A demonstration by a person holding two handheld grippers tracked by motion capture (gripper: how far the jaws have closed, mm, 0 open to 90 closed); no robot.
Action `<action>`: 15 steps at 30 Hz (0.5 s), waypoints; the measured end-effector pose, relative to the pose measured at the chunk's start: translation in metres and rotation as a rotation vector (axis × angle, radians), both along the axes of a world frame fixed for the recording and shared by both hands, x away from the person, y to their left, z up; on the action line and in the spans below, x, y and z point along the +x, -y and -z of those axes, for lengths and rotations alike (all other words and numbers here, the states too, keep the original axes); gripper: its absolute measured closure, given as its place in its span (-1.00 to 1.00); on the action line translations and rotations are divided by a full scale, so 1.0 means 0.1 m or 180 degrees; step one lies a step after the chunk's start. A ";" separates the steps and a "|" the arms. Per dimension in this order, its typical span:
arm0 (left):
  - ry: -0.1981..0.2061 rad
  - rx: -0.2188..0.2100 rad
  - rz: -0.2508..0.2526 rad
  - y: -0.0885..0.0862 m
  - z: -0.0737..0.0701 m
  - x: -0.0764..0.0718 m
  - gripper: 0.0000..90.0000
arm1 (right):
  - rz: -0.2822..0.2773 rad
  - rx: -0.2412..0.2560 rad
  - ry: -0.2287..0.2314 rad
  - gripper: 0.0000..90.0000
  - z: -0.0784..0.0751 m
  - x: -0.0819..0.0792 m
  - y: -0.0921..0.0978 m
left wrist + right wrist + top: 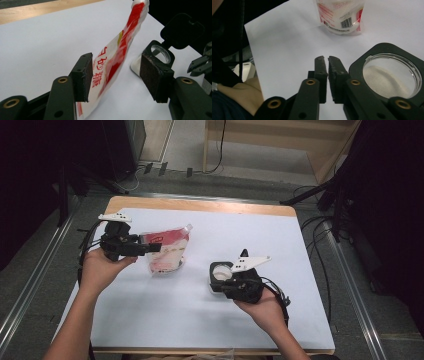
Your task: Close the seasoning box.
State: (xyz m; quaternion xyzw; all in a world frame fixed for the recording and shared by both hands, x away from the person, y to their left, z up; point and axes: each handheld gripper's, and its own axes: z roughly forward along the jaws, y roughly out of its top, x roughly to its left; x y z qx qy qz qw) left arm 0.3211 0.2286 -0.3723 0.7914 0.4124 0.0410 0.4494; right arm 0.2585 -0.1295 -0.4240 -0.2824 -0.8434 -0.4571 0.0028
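A: Left gripper (150,248) sits at the left edge of the sugar bag (167,251), which stands left of the jar (221,275). Right gripper (222,287) is at the jar, probably steadying it.

B: Left gripper view?

A: Left gripper (115,75) jaws apart, bag (117,55) between the pads, touching one, not pinched. Jar (160,53) behind it, lid flipped back, likely ready for pouring.

B: Right gripper view?

A: Right gripper (327,65) jaws together on nothing, just left of the jar (387,75). Sugar already inside. Bag (340,17) beyond.

Bare white table (165,315) lies open between sugar bag (165,251) and black jar (220,276).
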 end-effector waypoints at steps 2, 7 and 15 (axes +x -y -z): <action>-0.0023 0.0028 0.0036 -0.01 0.00 -0.02 0.00 | 0.0019 0.0024 -0.0056 0.98 -0.03 0.01 0.03; -0.0116 0.0095 0.0137 -0.03 0.03 -0.08 -0.01 | 0.0074 0.0022 -0.0087 1.00 -0.12 0.06 0.11; -0.0021 0.0103 0.0067 -0.10 0.04 -0.13 -0.01 | 0.0129 0.0016 -0.0036 1.00 -0.30 0.13 0.21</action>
